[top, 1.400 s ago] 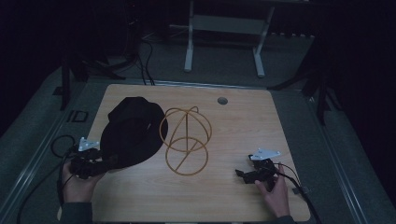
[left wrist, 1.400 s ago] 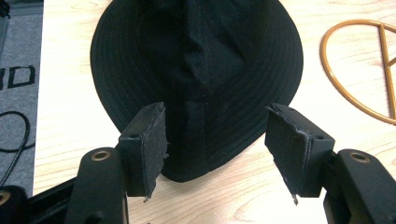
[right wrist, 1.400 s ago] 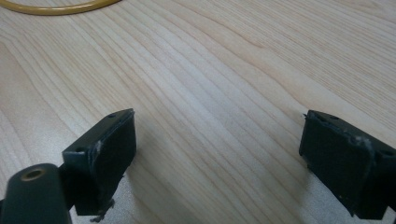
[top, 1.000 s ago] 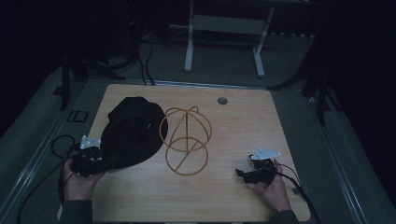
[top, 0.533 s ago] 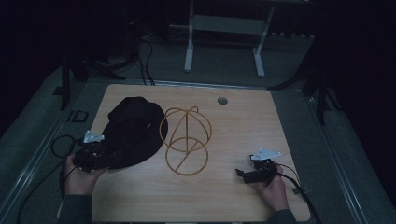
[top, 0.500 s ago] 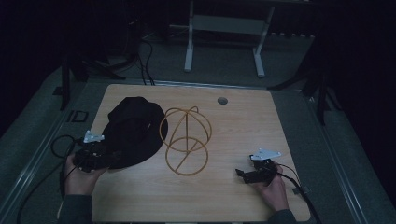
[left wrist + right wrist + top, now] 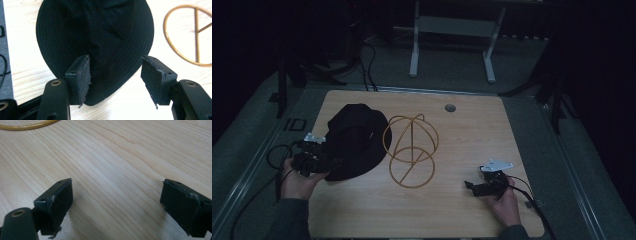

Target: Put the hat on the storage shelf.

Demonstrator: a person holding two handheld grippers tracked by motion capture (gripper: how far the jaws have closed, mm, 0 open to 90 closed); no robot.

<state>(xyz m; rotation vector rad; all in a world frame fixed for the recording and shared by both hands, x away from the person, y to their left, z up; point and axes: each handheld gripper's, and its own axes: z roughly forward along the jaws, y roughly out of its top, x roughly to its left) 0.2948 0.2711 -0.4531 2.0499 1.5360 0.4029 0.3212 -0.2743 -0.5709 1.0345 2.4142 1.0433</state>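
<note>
- A pale wooden table [image 7: 472, 210] fills the middle of the high view, in a dim room. The work sits on its left half, within reach of the person's left hand.
- A black hat [image 7: 354, 140] with a round brim lies flat on the left side of the table. Its near brim points toward the person, which offers an edge to pinch.
- A gold wire hat stand [image 7: 411, 150], made of a ring base and arched hoops, stands upright just right of the hat. The hat's brim overlaps or touches its left hoop; I cannot tell which. It looks placed there so the hat can go over it.
- The left gripper [image 7: 115, 75] is at the hat's near edge. Its jaws are wide apart and have just been closing slightly. One pad [image 7: 82, 75] stands over the brim, the other [image 7: 156, 77] is off the cloth over bare wood. Neither pad presses the fabric, so nothing is gripped. This reads as lining up to pinch the brim.
- The right gripper [image 7: 116, 202] rests low at the right front of the table, well apart from the hat and stand. Its jaws stand wide with bare wood between them, holding nothing. It seems parked while the left hand works.
- A small round grommet [image 7: 450, 107] sits near the table's far edge.
</note>
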